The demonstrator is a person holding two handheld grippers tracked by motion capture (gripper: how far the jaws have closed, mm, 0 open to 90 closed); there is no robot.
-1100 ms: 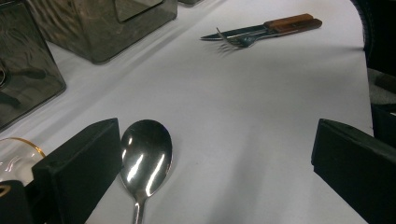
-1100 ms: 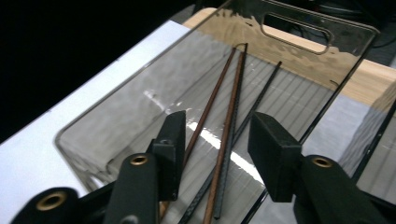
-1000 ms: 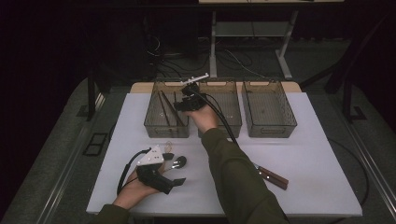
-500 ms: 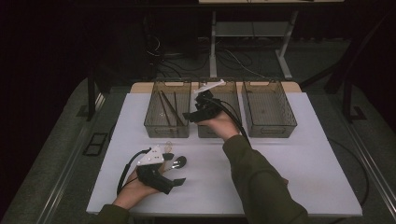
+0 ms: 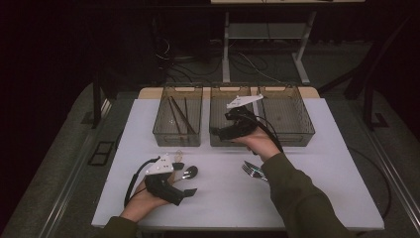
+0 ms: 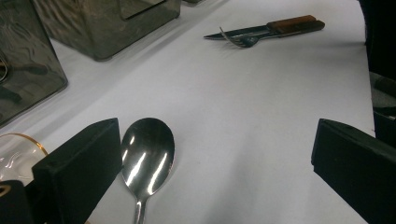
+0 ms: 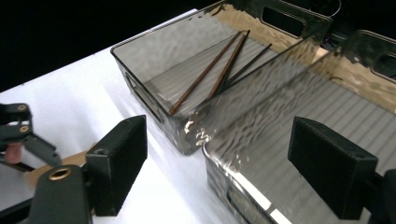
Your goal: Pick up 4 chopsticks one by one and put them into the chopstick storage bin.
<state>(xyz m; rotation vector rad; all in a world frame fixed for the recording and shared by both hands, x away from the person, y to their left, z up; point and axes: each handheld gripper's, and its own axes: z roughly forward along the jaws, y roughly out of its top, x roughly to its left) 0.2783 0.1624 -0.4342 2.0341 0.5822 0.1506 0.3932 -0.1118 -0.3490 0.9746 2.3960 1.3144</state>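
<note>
Between the left gripper's [image 6: 210,168] black fingers [image 6: 77,170], wide apart and clamped on nothing, lies the shiny steel spoon [image 6: 147,154]; bowl flat on the white worktop [image 6: 261,112], hard against the inner face of the finger at the view's left, with a broad gap to the other finger; handle runs back toward the gripper body, so the long axis sits roughly along the gripper's own line, bowl end pointing away. High view agrees: spoon [image 5: 188,172] just off the fingertips of the left gripper [image 5: 189,191], resting on the worktop at the near left.

Right gripper [image 5: 216,132] hovers at the near wall of the middle smoky clear plastic bin [image 5: 223,141]; its jaws have just been opening, now stand wide, nothing between them; its own view looks over that bin toward the left bin holding the thin brown chopsticks [image 7: 210,70]. Silver fork [image 6: 240,41] and wooden-handled knife [image 6: 285,25] lie side by side at the near right, closer to the right hand.

Judgement: left hand is plainly the nearer one for the spoon; a grasp likely needs a small sideways shift to centre the neck between the fingers, then closure across the narrow axis.
</note>
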